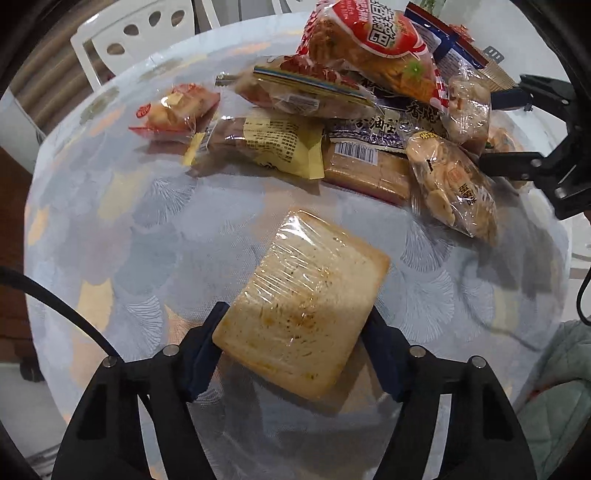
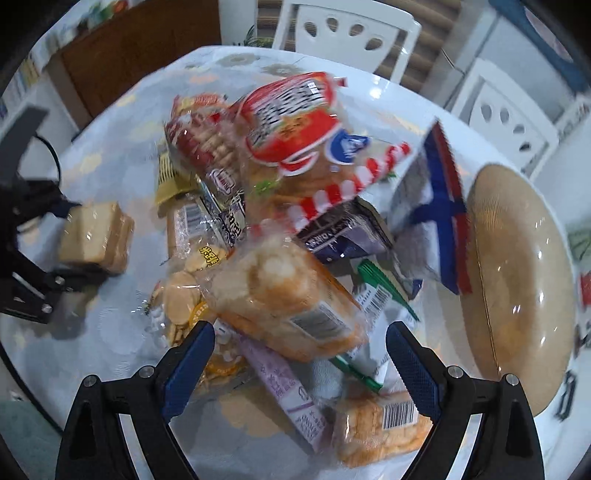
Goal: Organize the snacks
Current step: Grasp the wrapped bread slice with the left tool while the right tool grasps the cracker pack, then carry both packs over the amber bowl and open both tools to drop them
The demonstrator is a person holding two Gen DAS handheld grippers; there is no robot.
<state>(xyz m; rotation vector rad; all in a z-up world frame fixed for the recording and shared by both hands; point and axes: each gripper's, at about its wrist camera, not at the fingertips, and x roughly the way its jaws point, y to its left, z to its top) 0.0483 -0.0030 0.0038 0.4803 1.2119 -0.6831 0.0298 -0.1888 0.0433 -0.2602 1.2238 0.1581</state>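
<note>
My left gripper is shut on a plastic-wrapped square bread, held just above the table; it also shows in the right wrist view at the left. My right gripper is open above a pile of snack packs, over an orange rice-cracker pack. The pile includes a red-white cracker bag, a yellow pack, a round-biscuit bag and a small orange pack.
The round table has a pale patterned cloth. A tan bowl stands at the right of the pile. White plastic chairs stand behind the table. A dark cable runs at the left.
</note>
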